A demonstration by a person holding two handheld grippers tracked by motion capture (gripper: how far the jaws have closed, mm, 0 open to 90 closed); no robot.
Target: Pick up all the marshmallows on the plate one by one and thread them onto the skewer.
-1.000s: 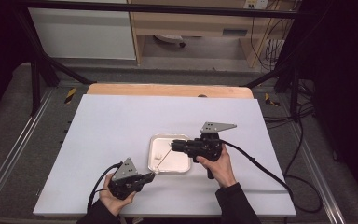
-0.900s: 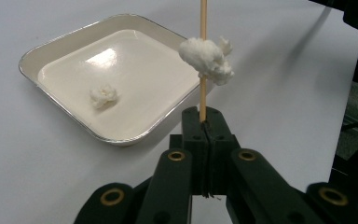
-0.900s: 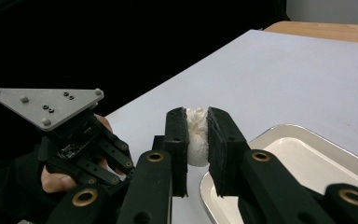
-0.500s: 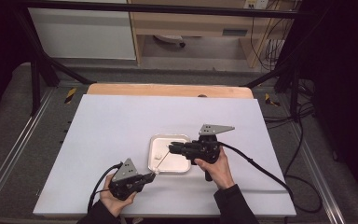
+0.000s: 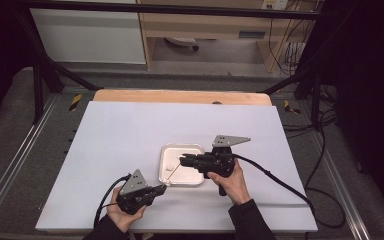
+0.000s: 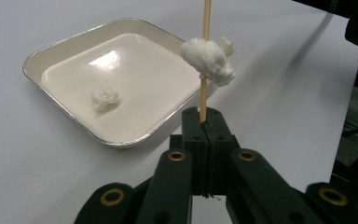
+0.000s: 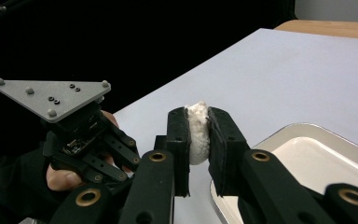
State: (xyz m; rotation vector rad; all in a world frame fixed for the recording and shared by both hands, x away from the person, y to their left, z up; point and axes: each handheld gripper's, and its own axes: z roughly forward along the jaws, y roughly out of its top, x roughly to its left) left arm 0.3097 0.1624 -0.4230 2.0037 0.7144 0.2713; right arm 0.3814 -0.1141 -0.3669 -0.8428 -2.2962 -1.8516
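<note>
My left gripper (image 6: 205, 123) is shut on the lower end of a thin wooden skewer (image 6: 204, 93) that points up and away. A white fluffy lump (image 6: 209, 58) is threaded on it a little above the jaws. My right gripper (image 7: 196, 122) is shut on another white lump (image 7: 196, 140), pinched between its pads. In the high view the skewer (image 5: 174, 172) runs from the left gripper (image 5: 161, 189) over the tray's corner to the right gripper's tip (image 5: 184, 160). A third small lump (image 6: 105, 99) lies in the shallow square tray (image 6: 74, 46).
The tray (image 5: 196, 150) sits near the front middle of a white table sheet (image 5: 130, 135). Cables trail from both grippers toward the front and right edges. A wooden board edge (image 5: 180, 96) borders the far side.
</note>
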